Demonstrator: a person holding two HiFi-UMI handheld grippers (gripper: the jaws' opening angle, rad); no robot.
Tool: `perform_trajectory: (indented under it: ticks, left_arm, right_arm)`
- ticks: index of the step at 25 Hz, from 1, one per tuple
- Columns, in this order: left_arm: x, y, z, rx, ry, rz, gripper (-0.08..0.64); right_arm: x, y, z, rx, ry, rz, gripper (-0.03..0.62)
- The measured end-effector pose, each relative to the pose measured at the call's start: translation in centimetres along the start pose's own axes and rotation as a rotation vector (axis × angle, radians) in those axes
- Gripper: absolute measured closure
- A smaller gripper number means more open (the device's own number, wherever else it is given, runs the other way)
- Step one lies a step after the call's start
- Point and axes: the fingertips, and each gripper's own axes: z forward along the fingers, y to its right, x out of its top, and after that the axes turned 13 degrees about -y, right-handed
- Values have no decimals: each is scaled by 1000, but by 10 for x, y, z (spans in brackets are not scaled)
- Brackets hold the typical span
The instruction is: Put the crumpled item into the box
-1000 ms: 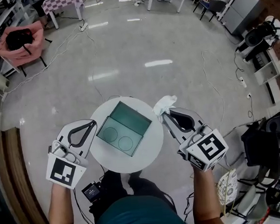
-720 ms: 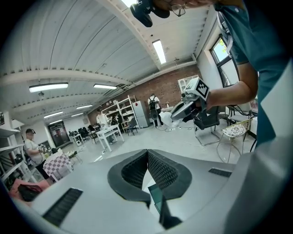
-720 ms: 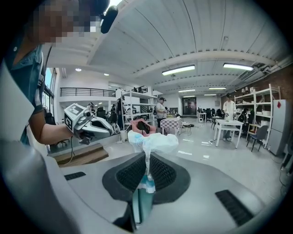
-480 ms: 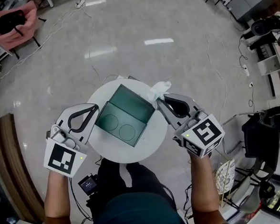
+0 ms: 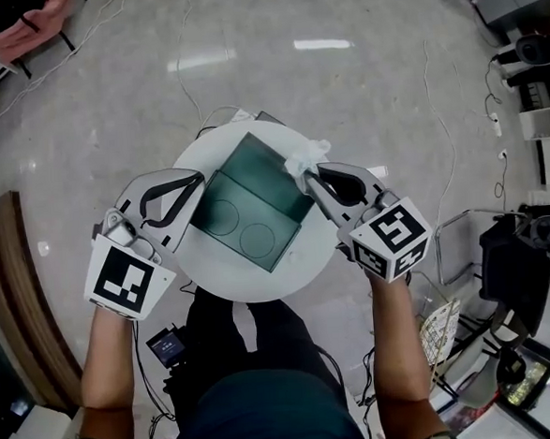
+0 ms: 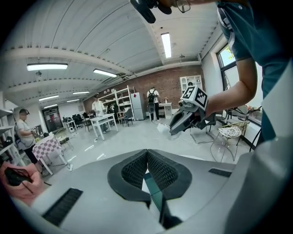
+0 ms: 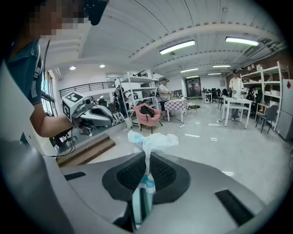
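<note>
A dark green open-topped box (image 5: 251,206) stands on a small round white table (image 5: 261,285). My right gripper (image 5: 307,176) is shut on a crumpled white item (image 5: 306,155), which it holds at the box's far right corner. In the right gripper view the item (image 7: 153,140), white with blue print, bulges up out of the closed pads (image 7: 137,171). My left gripper (image 5: 197,178) is shut and empty by the box's left side. In the left gripper view its pads (image 6: 135,171) meet, with a strip of the box (image 6: 153,192) showing below them.
Cables run over the glossy floor around the table. A wooden bench (image 5: 18,307) lies at the left and a pink chair (image 5: 8,21) at the top left. Black equipment (image 5: 514,272) and a wire stool (image 5: 442,329) stand at the right. People stand far off among shelves.
My right gripper has carried the crumpled item left, from beside the table's right rim to the box's far right corner. The left gripper has edged forward along the box's left side.
</note>
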Motion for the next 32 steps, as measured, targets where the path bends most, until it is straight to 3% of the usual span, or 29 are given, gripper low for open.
perform_trajectory:
  ticks: [22,32]
  left_arm:
    - [-67,3,77,-90,-75,-87,541]
    - [-70,12,93,-118,-99,-95,541]
  right_arm:
    - [-113,28,129,95,-243,48,537]
    - [-148,38,149,96,-351,35,535]
